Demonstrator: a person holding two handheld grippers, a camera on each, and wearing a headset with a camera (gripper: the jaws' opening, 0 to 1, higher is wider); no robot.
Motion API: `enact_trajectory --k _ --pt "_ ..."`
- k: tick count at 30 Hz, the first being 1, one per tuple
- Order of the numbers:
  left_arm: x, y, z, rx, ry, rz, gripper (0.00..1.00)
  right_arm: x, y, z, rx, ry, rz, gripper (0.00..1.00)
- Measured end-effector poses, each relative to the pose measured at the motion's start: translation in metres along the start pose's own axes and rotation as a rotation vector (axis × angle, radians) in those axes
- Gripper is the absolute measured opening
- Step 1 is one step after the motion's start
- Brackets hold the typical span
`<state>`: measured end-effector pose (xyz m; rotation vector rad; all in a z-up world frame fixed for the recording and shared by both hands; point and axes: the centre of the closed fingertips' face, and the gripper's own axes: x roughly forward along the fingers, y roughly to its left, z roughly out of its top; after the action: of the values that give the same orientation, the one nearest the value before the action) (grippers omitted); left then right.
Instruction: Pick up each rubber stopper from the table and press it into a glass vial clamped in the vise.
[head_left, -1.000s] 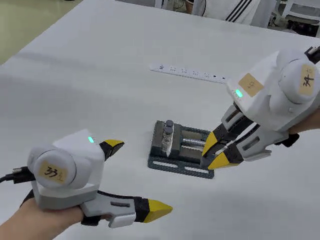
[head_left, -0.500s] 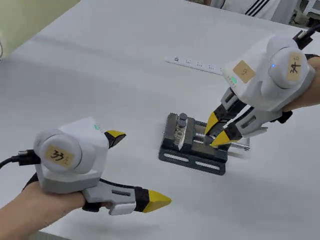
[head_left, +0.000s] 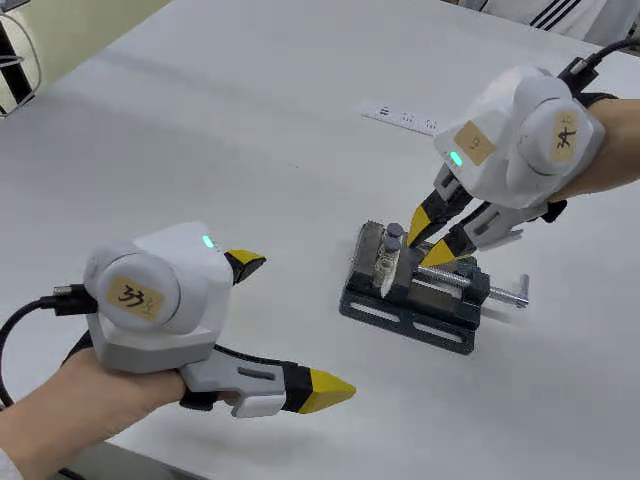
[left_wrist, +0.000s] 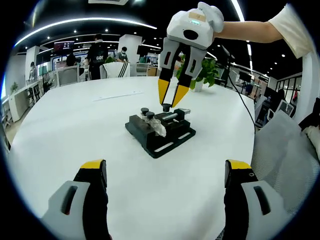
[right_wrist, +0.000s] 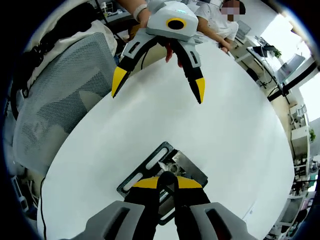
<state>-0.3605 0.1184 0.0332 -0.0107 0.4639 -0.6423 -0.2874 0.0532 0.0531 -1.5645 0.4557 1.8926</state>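
Observation:
A small black vise (head_left: 400, 318) stands on the white table and clamps glass vials (head_left: 385, 268) topped with dark stoppers (head_left: 394, 233). My right gripper (head_left: 428, 241) hovers just above the vise, right of the vials, its yellow tips shut on a dark rubber stopper (right_wrist: 167, 176). The left gripper view shows that stopper (left_wrist: 166, 107) hanging just over the vise (left_wrist: 160, 142), beside the stoppered vials (left_wrist: 148, 114). My left gripper (head_left: 290, 325) is held low at the near left, wide open with nothing between its jaws, well away from the vise.
A white power strip (head_left: 405, 118) lies on the table beyond the vise. The vise's screw handle (head_left: 505, 293) sticks out to the right. A mesh office chair (right_wrist: 65, 100) stands off the table's edge. People sit at desks far behind (left_wrist: 97, 52).
My right gripper has moved from the vise's right end in toward the vials, still pinching the stopper. The left gripper has held its place and stayed open.

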Motion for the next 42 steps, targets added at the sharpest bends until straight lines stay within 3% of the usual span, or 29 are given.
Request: enact_trajectory --k 14,42 --pt "0.000 0.004 -0.004 -0.020 0.005 0.001 0.97 0.014 -0.009 -0.003 -0.067 0.012 0.022 0.05" --pt "0.003 -0.001 -0.010 -0.047 0.007 -0.012 0.95 0.022 -0.010 -0.004 -0.055 0.022 0.041 0.05"
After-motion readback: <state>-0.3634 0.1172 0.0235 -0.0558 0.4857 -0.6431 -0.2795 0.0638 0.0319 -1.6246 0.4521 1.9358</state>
